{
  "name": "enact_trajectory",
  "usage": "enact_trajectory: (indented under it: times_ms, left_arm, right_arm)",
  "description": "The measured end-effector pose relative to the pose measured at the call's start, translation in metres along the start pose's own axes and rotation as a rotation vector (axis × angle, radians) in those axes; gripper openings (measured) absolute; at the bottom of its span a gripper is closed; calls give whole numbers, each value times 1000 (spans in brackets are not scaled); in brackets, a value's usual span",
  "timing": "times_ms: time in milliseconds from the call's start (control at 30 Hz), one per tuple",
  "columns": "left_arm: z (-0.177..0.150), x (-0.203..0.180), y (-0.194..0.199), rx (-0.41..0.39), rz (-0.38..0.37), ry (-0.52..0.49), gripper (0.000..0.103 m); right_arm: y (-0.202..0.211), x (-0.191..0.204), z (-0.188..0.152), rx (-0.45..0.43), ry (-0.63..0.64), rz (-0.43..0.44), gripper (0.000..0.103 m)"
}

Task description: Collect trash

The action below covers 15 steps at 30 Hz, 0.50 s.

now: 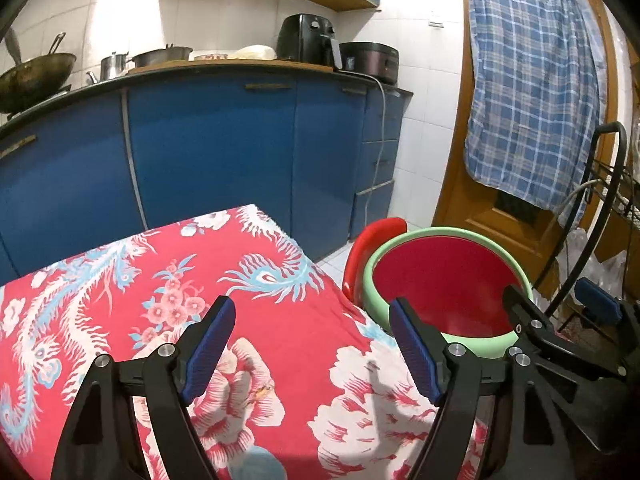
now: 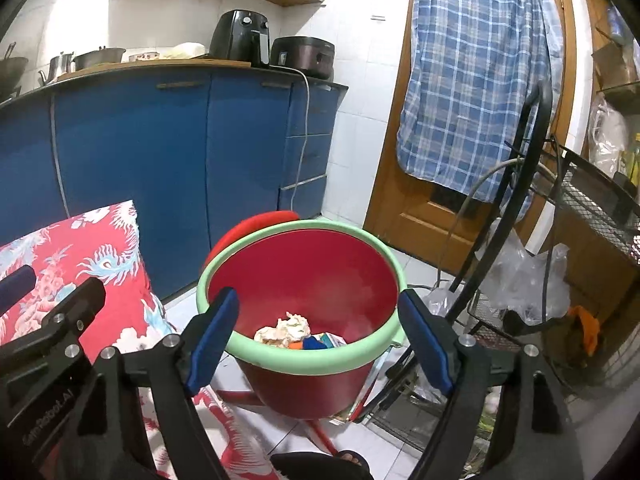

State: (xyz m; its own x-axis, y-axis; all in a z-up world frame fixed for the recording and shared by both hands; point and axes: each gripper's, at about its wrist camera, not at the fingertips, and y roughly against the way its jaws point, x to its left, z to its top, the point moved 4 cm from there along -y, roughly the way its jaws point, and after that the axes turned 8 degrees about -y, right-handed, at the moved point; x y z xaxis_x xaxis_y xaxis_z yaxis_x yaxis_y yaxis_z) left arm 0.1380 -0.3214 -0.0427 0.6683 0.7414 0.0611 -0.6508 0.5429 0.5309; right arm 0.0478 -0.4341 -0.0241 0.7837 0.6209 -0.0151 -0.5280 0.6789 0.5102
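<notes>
A red bin with a green rim (image 2: pixel 298 362) stands on the floor beside the table; it also shows in the left wrist view (image 1: pixel 444 338). Inside lie crumpled white paper (image 2: pixel 286 330) and small blue, orange and teal scraps (image 2: pixel 318 343). My right gripper (image 2: pixel 320 320) is open and empty, hovering over the bin's near rim. My left gripper (image 1: pixel 312 334) is open and empty above the table's red floral cloth (image 1: pixel 180 280). A small orange crumb (image 1: pixel 262 391) lies on the cloth between the left fingers.
Blue kitchen cabinets (image 1: pixel 208 152) run behind the table, with an air fryer (image 1: pixel 308 38) and cooker on top. A wooden door with a plaid cloth (image 2: pixel 476 80) is at right. A black wire rack (image 2: pixel 592 208) with plastic bags stands right of the bin. A sandalled foot (image 2: pixel 344 460) is below.
</notes>
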Motion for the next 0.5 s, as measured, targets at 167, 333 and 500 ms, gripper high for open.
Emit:
enact_trajectory:
  times_ms: [167, 333, 500]
  left_arm:
    - [0, -3, 2, -11, 7, -21, 80]
    - [-1, -2, 2, -5, 1, -18, 80]
    - [-2, -2, 0, 9, -4, -16, 80]
  right_arm:
    - [2, -5, 1, -4, -25, 14, 83]
    - [2, -6, 1, -10, -27, 17, 83]
    - [-1, -4, 0, 6, -28, 26, 83]
